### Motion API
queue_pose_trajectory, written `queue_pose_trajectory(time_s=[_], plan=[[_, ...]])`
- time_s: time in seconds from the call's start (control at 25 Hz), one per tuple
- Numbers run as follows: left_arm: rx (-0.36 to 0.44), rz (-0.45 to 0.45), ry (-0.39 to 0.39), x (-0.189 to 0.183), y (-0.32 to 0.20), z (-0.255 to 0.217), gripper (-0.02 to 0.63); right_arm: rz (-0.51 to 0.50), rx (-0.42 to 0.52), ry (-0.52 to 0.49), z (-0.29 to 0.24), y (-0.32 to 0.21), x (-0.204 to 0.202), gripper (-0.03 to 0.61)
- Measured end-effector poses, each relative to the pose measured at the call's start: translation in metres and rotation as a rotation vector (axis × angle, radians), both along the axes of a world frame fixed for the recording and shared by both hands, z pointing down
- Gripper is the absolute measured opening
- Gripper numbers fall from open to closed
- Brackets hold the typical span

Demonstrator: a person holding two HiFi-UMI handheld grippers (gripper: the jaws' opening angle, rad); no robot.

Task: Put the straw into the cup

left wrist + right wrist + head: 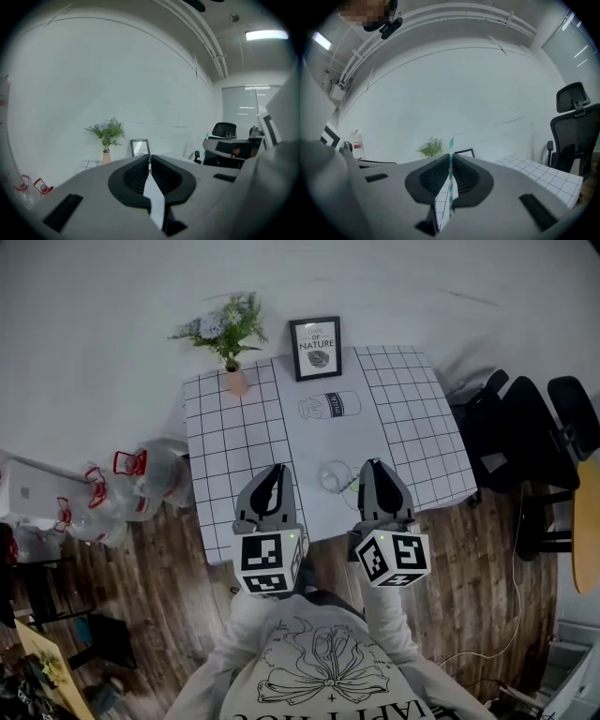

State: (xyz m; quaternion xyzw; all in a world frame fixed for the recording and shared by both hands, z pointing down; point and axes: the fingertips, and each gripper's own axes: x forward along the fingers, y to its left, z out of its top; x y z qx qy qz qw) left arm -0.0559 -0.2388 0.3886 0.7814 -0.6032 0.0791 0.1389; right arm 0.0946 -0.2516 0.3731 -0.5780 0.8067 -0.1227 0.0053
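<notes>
My right gripper is clenched on the straw. It is a thin one with green and white stripes, and it stands upright between the jaws with its top poking out past their tips. My left gripper has its jaws pressed together with nothing between them (only the white tablecloth shows through the slit).

From the head view, both grippers are over the near edge of the table, left gripper and right gripper side by side. The cup, which is clear glass, stands near that near edge between the two sets of jaw tips, closer to the right ones. The straw is not in the cup.

At the far left corner stands a plant in a small vase. A framed picture leans at the middle of the far edge. Black office chairs stand beyond the table's right edge.
</notes>
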Motion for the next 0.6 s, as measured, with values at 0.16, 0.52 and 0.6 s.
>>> queue_pose_trajectory(time_s=[0.16, 0.52, 0.6], plan=[[-0.011, 0.017, -0.006, -0.004, -0.027, 0.007, 0.017, 0.011, -0.023, 0.005, 0.011, -0.026, -0.004, 0.023], [-0.078, 0.040, -0.003, -0.008, -0.058, 0.039, 0.017, 0.037, -0.102, 0.018, 0.048, -0.058, -0.004, 0.023], [-0.098, 0.040, 0.001, -0.007, -0.061, 0.048, 0.017, 0.035, -0.121, 0.021, 0.056, -0.061, -0.004, 0.023]])
